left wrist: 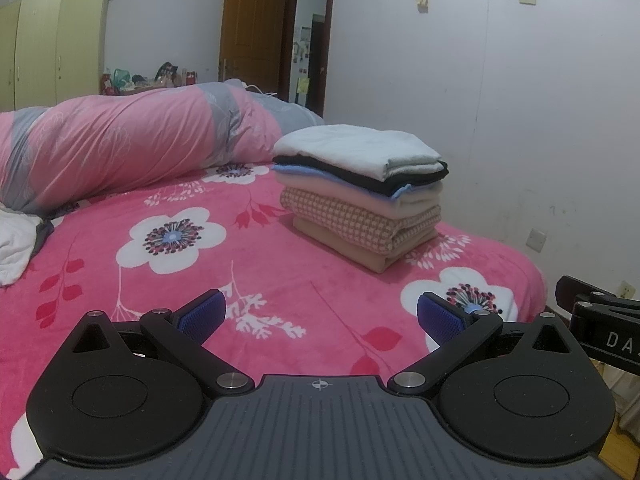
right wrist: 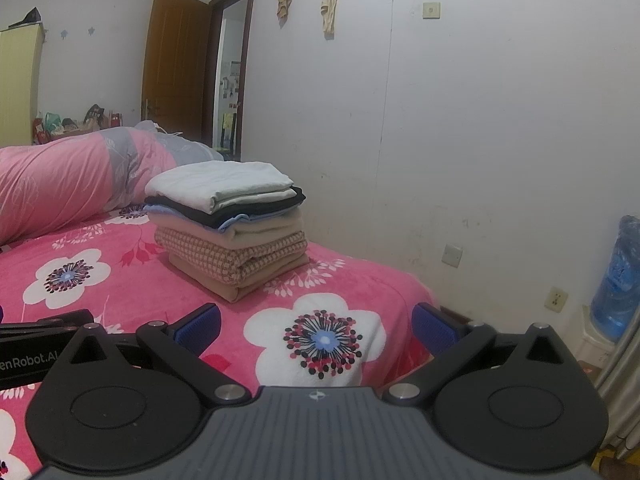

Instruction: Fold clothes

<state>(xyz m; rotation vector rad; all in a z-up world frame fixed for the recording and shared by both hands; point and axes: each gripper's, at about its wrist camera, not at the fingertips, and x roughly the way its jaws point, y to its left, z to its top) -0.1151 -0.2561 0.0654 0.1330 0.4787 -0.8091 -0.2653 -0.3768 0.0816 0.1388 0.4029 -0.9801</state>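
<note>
Nearest the lens in the left wrist view, the left gripper (left wrist: 320,316) hangs low over the pink flowered bedspread (left wrist: 256,280) with its blue-padded fingers (left wrist: 202,316) spread wide and nothing between them. The right gripper (right wrist: 316,322) is the same in its own view, jaws wide and empty above a large white flower print near the bed's right edge; part of its black body also shows at the right margin of the left view. The stack of folded clothes (left wrist: 360,192) sits farther back on the bedspread, toward the right side near the white wall (left wrist: 520,120), well apart from both grippers. From top to bottom it shows a pale mint piece, a black one, a thin blue edge, a cream layer, a checked pink-and-white piece, and a tan one touching the bed. A rolled pink and grey quilt (left wrist: 132,140) lies across the far left, and a white cloth (left wrist: 16,244) lies at the left edge.
</note>
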